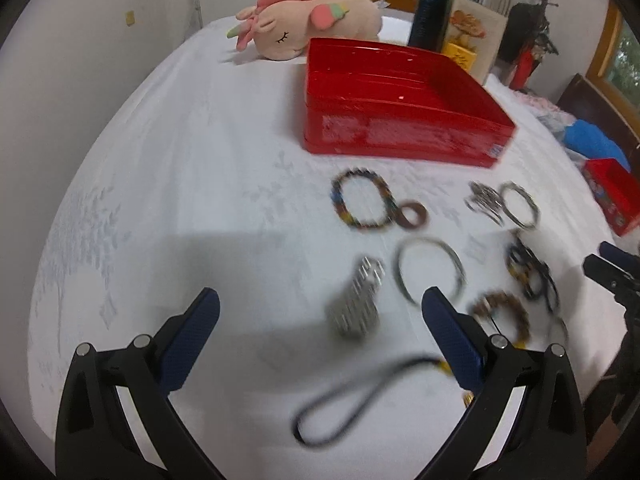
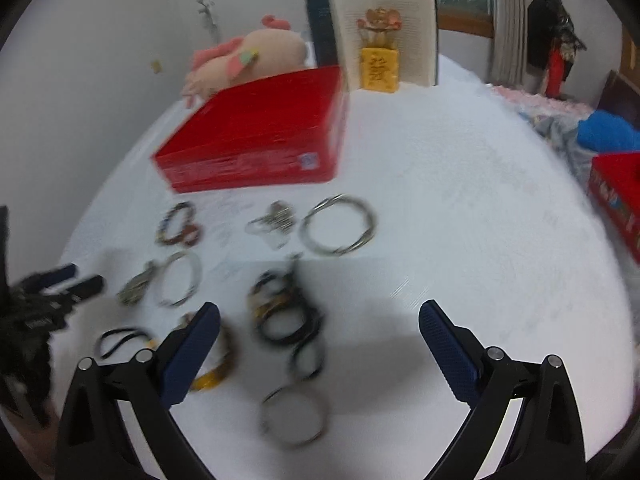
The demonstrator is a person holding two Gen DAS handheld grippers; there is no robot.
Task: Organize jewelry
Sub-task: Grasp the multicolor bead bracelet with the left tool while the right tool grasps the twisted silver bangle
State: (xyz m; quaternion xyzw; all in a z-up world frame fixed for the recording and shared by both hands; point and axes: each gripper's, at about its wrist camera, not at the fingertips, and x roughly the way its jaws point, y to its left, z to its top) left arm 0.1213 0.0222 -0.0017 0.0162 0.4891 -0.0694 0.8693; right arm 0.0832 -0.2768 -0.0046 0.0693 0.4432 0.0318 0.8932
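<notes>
Several pieces of jewelry lie loose on the white cloth in front of an open red box (image 1: 404,136) (image 2: 256,160). My left gripper (image 1: 320,304) hovers open over a metal mesh band (image 1: 356,304), with a silver bangle (image 1: 430,268) and a black cord loop (image 1: 360,404) close by. A multicolour beaded bracelet (image 1: 362,202) lies nearer the box. My right gripper (image 2: 320,316) hangs open above dark stacked bangles (image 2: 284,312), a silver ring bangle (image 2: 294,416) and a large silver bangle (image 2: 340,226). Nothing sits between either pair of fingers.
A pink plush toy (image 1: 312,20) lies behind the box, beside an open standing book (image 2: 384,36) and a yellow box (image 2: 379,69). A second red box (image 2: 616,196) sits at the right edge. Blue fabric (image 2: 608,132) lies far right.
</notes>
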